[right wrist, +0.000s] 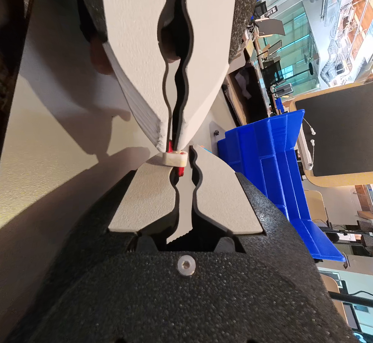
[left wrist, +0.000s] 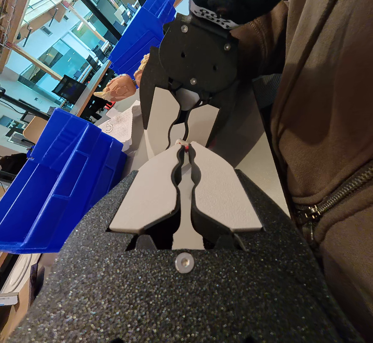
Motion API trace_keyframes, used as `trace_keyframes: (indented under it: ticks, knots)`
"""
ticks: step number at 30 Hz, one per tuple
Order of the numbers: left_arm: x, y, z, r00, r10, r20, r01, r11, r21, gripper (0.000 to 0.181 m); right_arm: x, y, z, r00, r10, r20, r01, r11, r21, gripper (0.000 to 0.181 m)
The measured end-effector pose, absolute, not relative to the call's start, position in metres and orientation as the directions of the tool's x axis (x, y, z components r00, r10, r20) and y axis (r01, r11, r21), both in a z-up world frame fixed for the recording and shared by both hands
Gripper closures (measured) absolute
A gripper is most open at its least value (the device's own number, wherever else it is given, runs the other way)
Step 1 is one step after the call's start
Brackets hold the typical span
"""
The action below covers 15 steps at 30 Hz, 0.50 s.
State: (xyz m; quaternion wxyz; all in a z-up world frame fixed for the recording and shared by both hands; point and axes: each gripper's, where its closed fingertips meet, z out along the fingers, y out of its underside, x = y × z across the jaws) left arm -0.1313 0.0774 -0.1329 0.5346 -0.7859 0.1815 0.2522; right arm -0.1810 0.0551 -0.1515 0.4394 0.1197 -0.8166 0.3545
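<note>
White link piece [right wrist: 175,159] and red pin [right wrist: 181,169] are clamped between both grippers' [right wrist: 182,151] [left wrist: 186,147] meeting jaws, beside blue bin [right wrist: 268,171].

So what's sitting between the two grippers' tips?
A small white link with a red pin, pinched where the left gripper meets the right gripper; right wrist view.

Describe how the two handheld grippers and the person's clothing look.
Both the left gripper and the right gripper have speckled black bodies, a silver screw and pale grey fingers with wavy black-lined inner edges. The person wears a brown zipped jacket.
</note>
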Motion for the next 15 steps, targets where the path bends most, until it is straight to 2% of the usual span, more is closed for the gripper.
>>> trace_keyframes:
  ticks: [15]
  knots:
    - [-0.136, 0.0768, -0.1346, 0.804, 0.002, -0.595, -0.548, -0.387, -0.741, 0.178, -0.1814, 0.056, -0.1546, -0.585, 0.104, 0.804, -0.5, 0.735, -0.458, 0.181]
